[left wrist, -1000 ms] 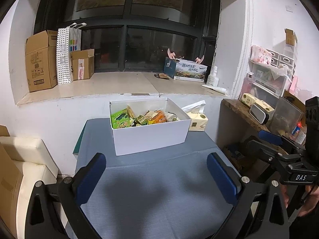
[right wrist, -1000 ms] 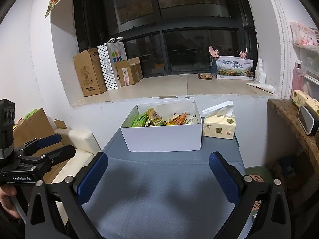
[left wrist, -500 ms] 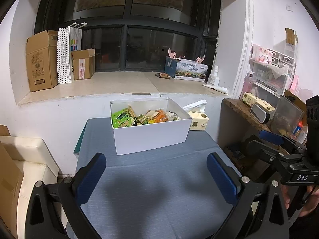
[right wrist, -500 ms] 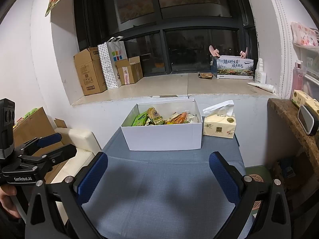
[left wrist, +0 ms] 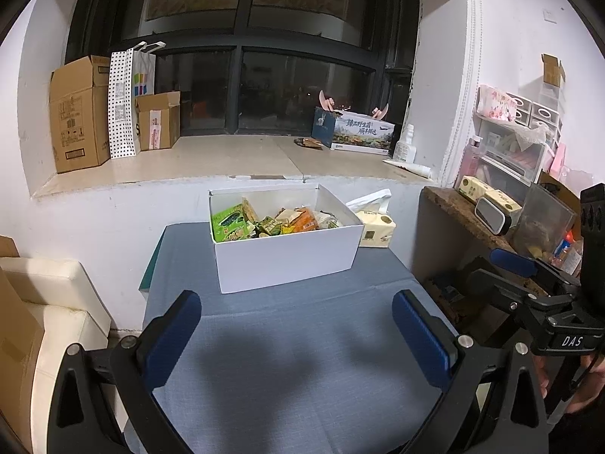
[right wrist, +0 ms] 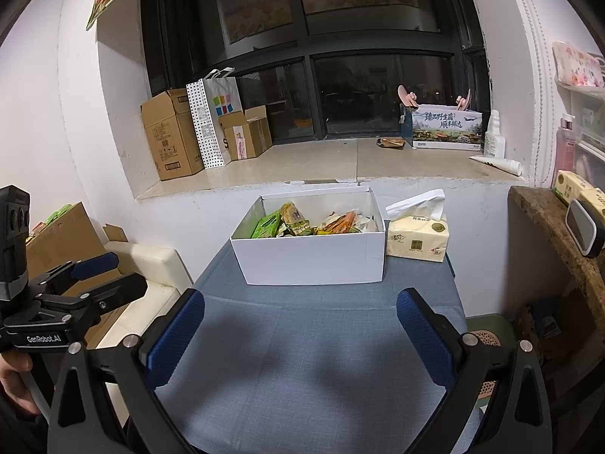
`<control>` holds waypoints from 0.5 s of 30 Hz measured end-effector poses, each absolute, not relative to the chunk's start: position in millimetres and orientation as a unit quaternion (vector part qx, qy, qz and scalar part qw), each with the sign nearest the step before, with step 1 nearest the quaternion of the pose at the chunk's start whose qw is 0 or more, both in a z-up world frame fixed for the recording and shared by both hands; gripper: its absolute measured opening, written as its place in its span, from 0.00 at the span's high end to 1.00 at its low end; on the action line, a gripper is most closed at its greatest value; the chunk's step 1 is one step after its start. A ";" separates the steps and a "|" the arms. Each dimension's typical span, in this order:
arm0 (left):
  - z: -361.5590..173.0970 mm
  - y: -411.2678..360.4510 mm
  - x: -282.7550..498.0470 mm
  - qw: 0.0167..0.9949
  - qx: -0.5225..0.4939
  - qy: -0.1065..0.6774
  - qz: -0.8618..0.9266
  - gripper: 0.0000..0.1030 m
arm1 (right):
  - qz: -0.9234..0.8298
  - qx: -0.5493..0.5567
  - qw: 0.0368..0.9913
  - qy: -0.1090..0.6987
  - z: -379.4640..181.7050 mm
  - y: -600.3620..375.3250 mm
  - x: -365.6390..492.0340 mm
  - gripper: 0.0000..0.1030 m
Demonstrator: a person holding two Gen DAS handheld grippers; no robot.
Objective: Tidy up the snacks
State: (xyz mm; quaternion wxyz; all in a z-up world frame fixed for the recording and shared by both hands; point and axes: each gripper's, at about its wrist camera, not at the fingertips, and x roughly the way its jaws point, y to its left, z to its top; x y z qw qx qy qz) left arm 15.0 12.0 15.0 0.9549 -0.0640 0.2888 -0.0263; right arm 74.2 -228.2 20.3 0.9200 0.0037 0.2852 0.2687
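Note:
A white open box (left wrist: 287,261) (right wrist: 314,261) stands at the far end of the grey-blue table (left wrist: 287,370) (right wrist: 310,370). It holds several snack packets (left wrist: 264,223) (right wrist: 302,223), green at the left, orange towards the right. My left gripper (left wrist: 297,335) is open and empty over the near part of the table, well short of the box. My right gripper (right wrist: 300,335) is also open and empty, the same distance back. Each gripper shows at the edge of the other's view: the right one (left wrist: 529,283), the left one (right wrist: 83,280).
A yellow tissue pack (left wrist: 376,227) (right wrist: 418,240) lies right of the box. A window sill (left wrist: 227,162) behind holds cardboard boxes (left wrist: 79,113) and a spotted bag (left wrist: 126,102). A wooden shelf (left wrist: 465,215) stands right, a cream seat (left wrist: 49,302) left.
Both grippers have drifted very slightly; the box sits a touch lower in both views. Jaws stay open and nothing has been picked up.

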 end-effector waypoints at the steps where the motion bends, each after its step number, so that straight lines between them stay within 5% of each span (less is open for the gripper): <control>1: 15.1 12.6 15.2 0.955 -0.064 0.289 -0.026 0.00 | 0.269 0.004 0.920 0.285 20.4 -228.2 74.1 0.00; 15: 14.8 15.0 13.3 0.955 -0.065 0.290 -0.024 0.00 | 0.270 -0.003 0.919 0.288 18.7 -223.7 72.8 0.00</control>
